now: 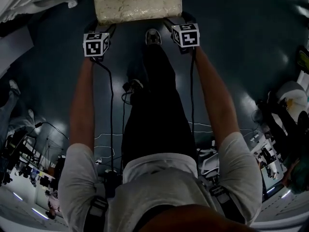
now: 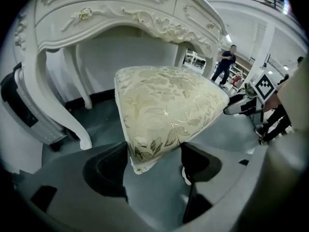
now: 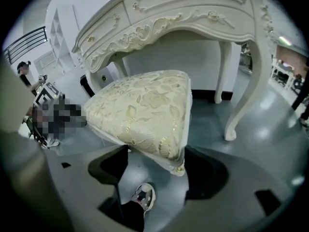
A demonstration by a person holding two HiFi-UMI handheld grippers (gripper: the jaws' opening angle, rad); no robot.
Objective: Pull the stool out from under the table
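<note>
The stool (image 1: 137, 1) has a cream cushion with a gold leaf pattern and stands on the dark floor at the top of the head view, in front of the white table. My left gripper (image 1: 103, 27) is at its near left corner and my right gripper (image 1: 175, 23) at its near right corner. In the left gripper view the stool (image 2: 164, 105) has its corner wedged between the jaws, with my left gripper (image 2: 152, 161) shut on it. The right gripper view shows the stool (image 3: 145, 112) the same way, with my right gripper (image 3: 154, 163) shut on its corner.
The carved white table (image 2: 120, 13) (image 3: 193, 13) stands just behind the stool, its curved legs (image 2: 72, 124) (image 3: 241, 105) on either side. My shoe (image 1: 153, 36) is close to the stool's near edge. Cables trail over the floor. A person (image 2: 224, 64) stands far off.
</note>
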